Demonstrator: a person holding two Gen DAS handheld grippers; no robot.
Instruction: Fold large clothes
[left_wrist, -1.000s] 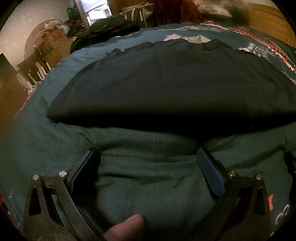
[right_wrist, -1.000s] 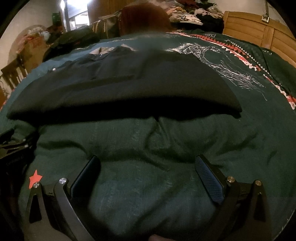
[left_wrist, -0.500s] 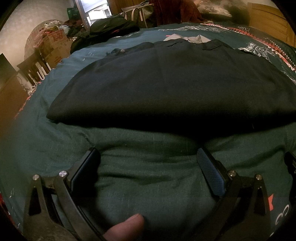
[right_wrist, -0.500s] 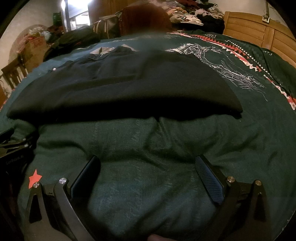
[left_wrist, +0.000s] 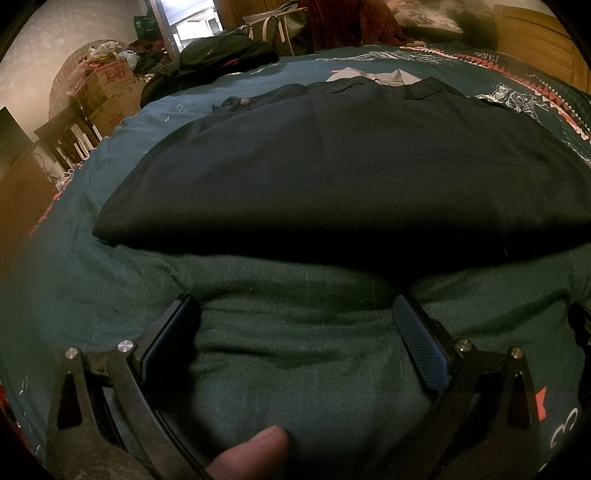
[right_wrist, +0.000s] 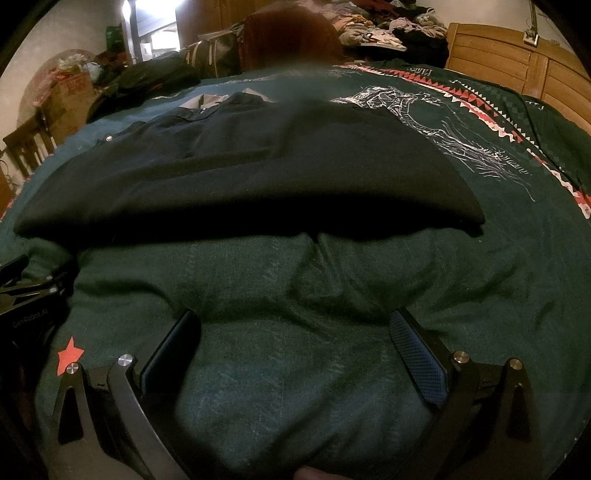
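Left gripper (left_wrist: 295, 325), right gripper (right_wrist: 293, 339) both hanging released, empty; you're approaching dark navy collared shirt (left_wrist: 351, 173): pinch near hem corners evenly.

- Left wrist view is taken low over the near edge of the bed (left_wrist: 92, 280), aimed across it at the far edge, with the left gripper (left_wrist: 295, 325) framed at the bottom.
- Right wrist view is set pretty much the same, just beside it, right gripper (right_wrist: 295, 332) at the bottom, wooden headboard (right_wrist: 517, 62) caught at far right.
- Shared by both: the dark shirt (left_wrist: 332, 166) (right_wrist: 240, 177) and the cluttered far-left corner.
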